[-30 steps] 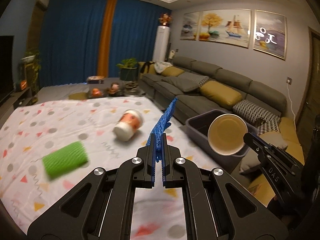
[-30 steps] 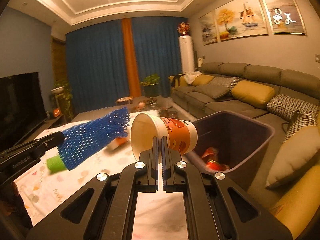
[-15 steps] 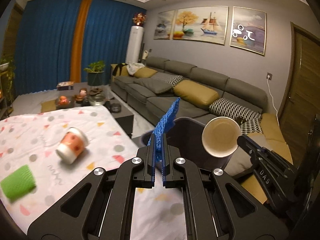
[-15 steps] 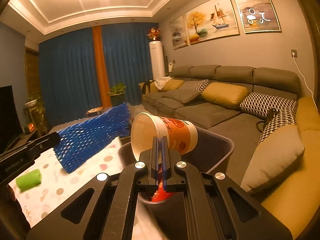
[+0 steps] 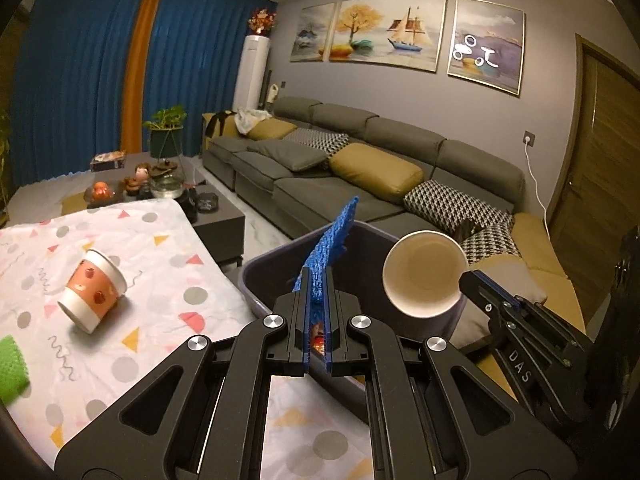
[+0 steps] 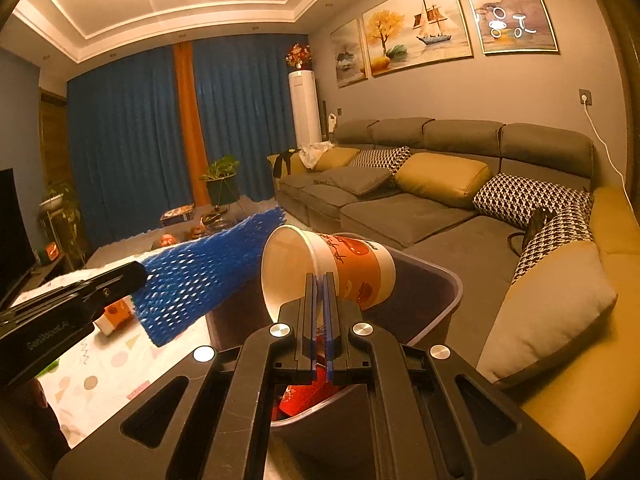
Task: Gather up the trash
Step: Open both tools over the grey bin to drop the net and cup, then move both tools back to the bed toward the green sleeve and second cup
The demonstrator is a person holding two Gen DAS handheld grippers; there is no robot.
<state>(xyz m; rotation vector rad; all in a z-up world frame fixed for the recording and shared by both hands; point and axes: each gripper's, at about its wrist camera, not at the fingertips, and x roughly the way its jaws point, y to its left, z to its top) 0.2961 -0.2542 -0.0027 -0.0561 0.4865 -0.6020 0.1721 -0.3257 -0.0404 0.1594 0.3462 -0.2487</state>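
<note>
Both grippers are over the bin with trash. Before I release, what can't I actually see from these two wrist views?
- Bin contents: right wrist view, mostly hidden behind the right gripper; only red scraps show.
- Bin floor: left wrist view, blocked by the left gripper and blue foam net.
- Green foam net: left wrist view, cut off by the frame edge.
- Paper cup base: neither view shows it.
</note>
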